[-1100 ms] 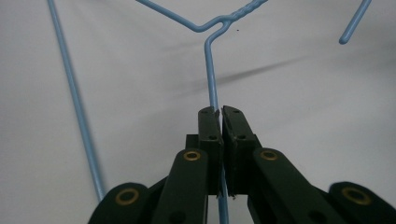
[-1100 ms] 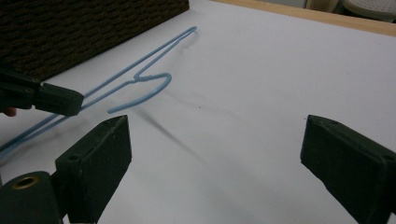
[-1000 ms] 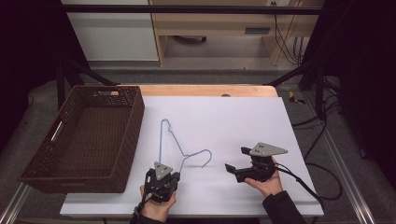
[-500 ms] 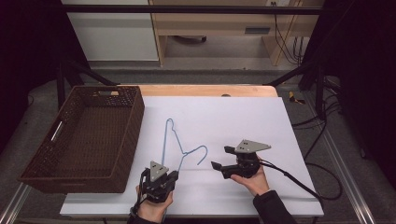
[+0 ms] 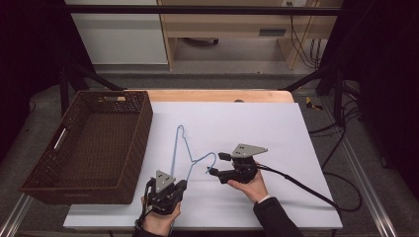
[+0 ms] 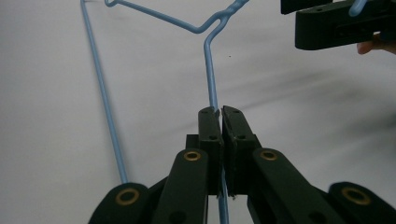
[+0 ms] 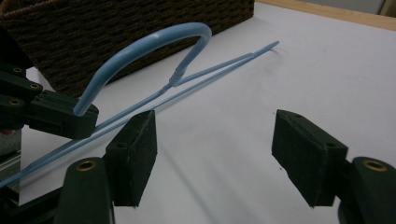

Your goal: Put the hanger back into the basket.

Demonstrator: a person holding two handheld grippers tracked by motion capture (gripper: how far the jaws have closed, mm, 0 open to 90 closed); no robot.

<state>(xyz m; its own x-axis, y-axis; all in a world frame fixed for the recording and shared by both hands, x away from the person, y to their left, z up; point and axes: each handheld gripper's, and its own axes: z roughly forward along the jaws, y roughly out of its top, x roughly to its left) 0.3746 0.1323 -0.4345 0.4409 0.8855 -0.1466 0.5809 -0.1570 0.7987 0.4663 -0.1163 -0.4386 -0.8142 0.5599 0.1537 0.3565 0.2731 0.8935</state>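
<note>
The left tongs are shut tight on the wire of the blue hanger. In the left gripper view the wire runs straight out from between the jaws. From that pinch, the hanger's long bar points away from the left tongs, toward the far side of the table.

The hook curls out toward the right tongs and sits just off their tips. In the right gripper view it lies a bit to the left of the left jaw. The right jaws stand apart and have just been closing, but nothing is between them (only bare table shows in the gap). So the right hand is the one nearer the hook, and I think it must slide a little toward the hook to catch it.

The basket sits beyond the left tongs, on their outer side.

Count: one hanger, one basket, two tongs.
</note>
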